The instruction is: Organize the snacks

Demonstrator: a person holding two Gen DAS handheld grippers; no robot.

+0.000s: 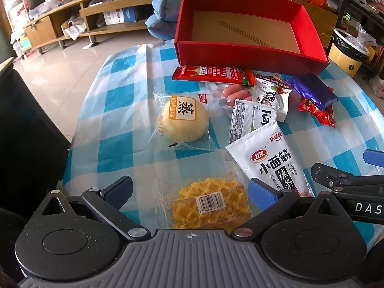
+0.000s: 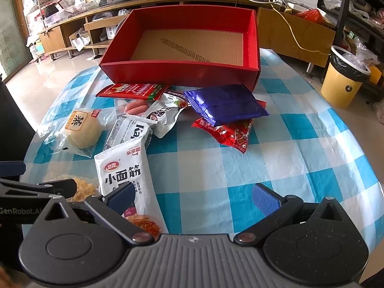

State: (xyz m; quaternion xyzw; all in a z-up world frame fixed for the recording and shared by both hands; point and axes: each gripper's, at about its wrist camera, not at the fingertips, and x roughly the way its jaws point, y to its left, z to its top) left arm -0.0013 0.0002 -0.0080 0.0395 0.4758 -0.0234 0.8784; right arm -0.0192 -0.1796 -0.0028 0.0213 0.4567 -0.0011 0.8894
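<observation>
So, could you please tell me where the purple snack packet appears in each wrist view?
Left wrist: purple snack packet at right of centre, atop a red packet.
Right wrist: near centre, over the same red packet.
Shared landmark: the empty red box just behind it.

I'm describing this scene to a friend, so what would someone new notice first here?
The big red box, open and with nothing inside, stands at the far side of the blue-checked tablecloth. In front of it lies a loose heap of snack packets, with a dark blue packet on top of a red one. Nearer the left hand-held gripper, open, a round wrapped cake lies apart.
</observation>
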